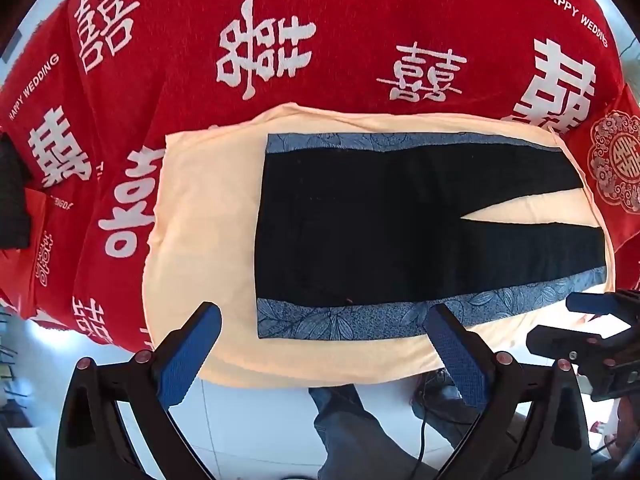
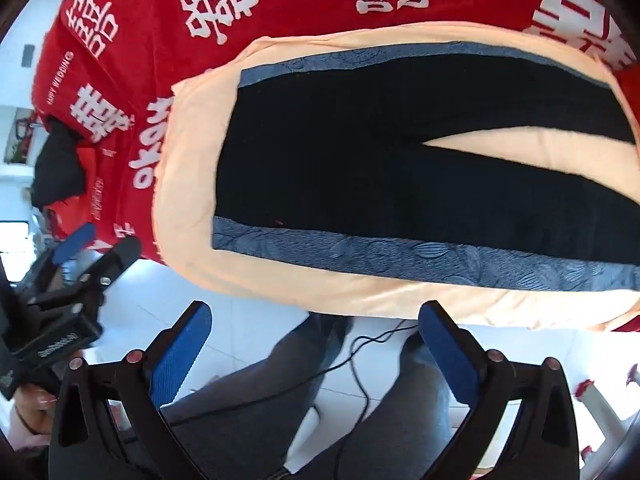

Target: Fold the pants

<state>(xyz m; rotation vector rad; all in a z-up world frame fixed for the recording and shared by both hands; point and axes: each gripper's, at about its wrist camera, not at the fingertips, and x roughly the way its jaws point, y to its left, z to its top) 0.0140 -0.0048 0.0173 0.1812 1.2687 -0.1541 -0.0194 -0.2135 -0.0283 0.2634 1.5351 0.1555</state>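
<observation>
In the left wrist view, at the far left, a dark garment [image 1: 14, 196] is lying bunched at the edge of the red cloth [image 1: 192, 92] that is covering the table. The cloth is showing white lettering: "HAPPY WEDDING" is running up its left side, "THE BIGDAY" is reading clearly along the top, and a second "HAPPY WEDDING" is slanting down at the upper right with its last letter cut off, all among large white double-happiness characters. Moving right, a peach sheet [image 1: 200, 208] is lying over the red cloth, and the pants [image 1: 360, 224] are lying on it, black with blue leaf-patterned side bands, the waist pointing left and the two legs reaching right with a narrow wedge of peach showing between them. They are lying flat and fully spread, so by this look no fold is made yet and the whole job is waiting: likely bringing one leg over the other, then doubling the length. The left claw [image 1: 324, 320] is hovering over the near edge of the sheet with its jaws standing wide and nothing between them. The right claw [image 2: 316, 320] is hanging just off the near table edge, over the floor and the person's legs, equally wide and empty, touching no cloth.
</observation>
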